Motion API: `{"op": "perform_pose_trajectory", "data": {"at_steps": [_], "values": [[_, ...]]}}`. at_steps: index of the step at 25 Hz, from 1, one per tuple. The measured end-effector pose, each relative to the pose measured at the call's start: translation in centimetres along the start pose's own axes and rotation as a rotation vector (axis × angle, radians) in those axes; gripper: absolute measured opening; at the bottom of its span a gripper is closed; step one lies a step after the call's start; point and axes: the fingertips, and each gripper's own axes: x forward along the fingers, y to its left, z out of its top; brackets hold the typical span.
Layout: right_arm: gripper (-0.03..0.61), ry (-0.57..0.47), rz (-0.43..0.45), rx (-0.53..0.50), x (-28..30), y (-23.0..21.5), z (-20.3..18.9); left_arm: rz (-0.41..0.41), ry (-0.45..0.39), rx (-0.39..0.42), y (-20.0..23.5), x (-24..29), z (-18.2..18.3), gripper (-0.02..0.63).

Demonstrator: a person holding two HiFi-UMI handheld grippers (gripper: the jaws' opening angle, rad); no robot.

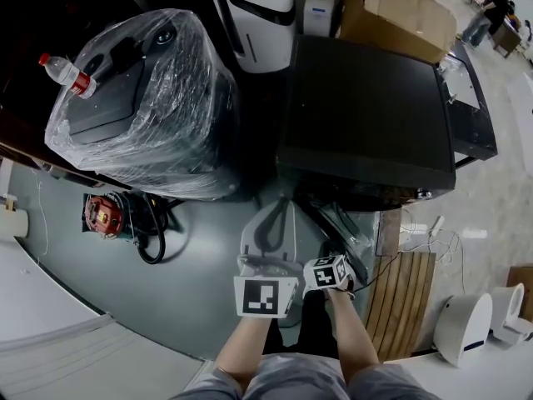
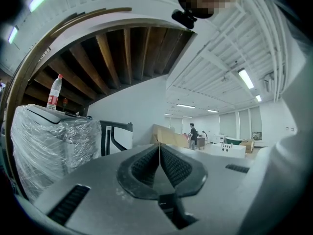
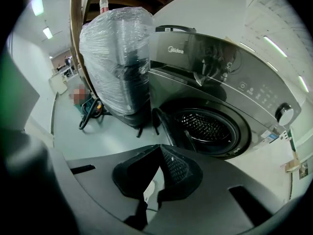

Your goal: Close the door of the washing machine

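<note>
The dark grey washing machine [image 1: 366,115] stands straight ahead, seen from above. In the right gripper view its front [image 3: 210,58] shows, with the drum opening [image 3: 210,126] uncovered and the round door [image 3: 164,124] swung out to the left, edge-on. My right gripper [image 3: 160,151] is shut on nothing, a short way in front of the door and apart from it. My left gripper [image 2: 159,153] is shut and empty, tilted up toward the ceiling. In the head view both grippers, left [image 1: 273,215] and right [image 1: 331,257], hang low before the door [image 1: 346,227].
A plastic-wrapped machine [image 1: 141,98] with a water bottle [image 1: 67,72] on top stands left of the washer. A red tool with a black hose [image 1: 117,219] lies on the floor. Wooden slats [image 1: 408,298] and a white device [image 1: 466,323] lie to the right.
</note>
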Motion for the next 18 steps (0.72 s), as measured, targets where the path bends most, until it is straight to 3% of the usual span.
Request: {"op": "perform_pose_trajectory", "data": {"at_steps": [18], "values": [[0.0, -0.148, -0.092, 0.047, 1.5, -7.6, 4.0, -0.002, 0.039, -0.002, -0.9, 3.8, -2.2, 0.005]]}}
